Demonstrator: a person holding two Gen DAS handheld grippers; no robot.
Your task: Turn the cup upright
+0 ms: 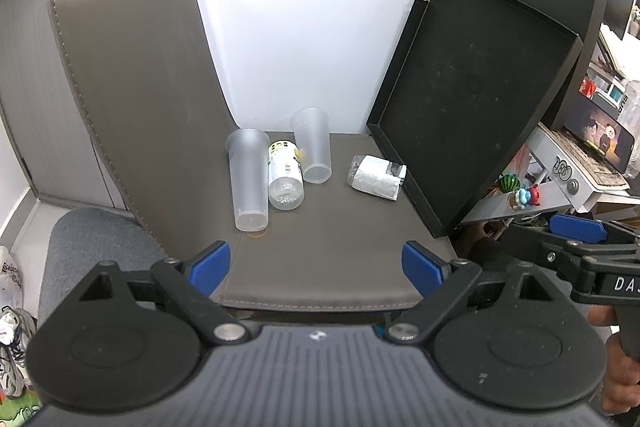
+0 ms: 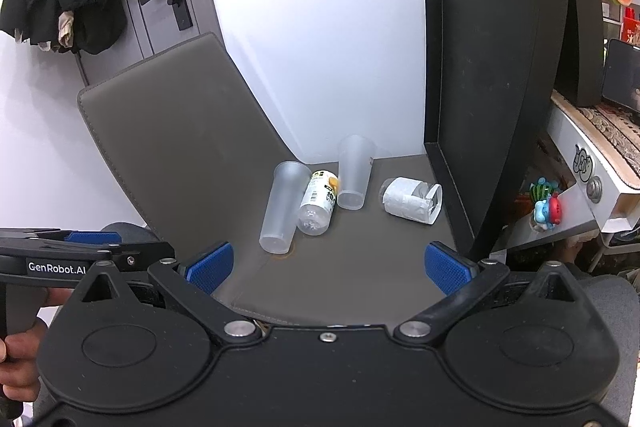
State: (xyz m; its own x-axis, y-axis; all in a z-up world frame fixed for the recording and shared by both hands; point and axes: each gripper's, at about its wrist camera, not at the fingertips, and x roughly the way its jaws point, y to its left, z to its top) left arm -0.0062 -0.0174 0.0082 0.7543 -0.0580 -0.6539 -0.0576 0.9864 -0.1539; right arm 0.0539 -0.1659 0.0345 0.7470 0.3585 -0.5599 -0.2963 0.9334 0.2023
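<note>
Two frosted clear plastic cups stand on a grey chair seat. The taller cup is at the left, the shorter cup at the back; which way up they stand I cannot tell for sure. A small clear bottle lies between them. My left gripper is open and empty over the seat's front edge, well short of the cups. My right gripper is open and empty, also at the front edge.
A wrapped white roll lies right of the cups. A black tray leans at the seat's right side. The chair back rises at the left. A white wall is behind. A cluttered desk is at the right.
</note>
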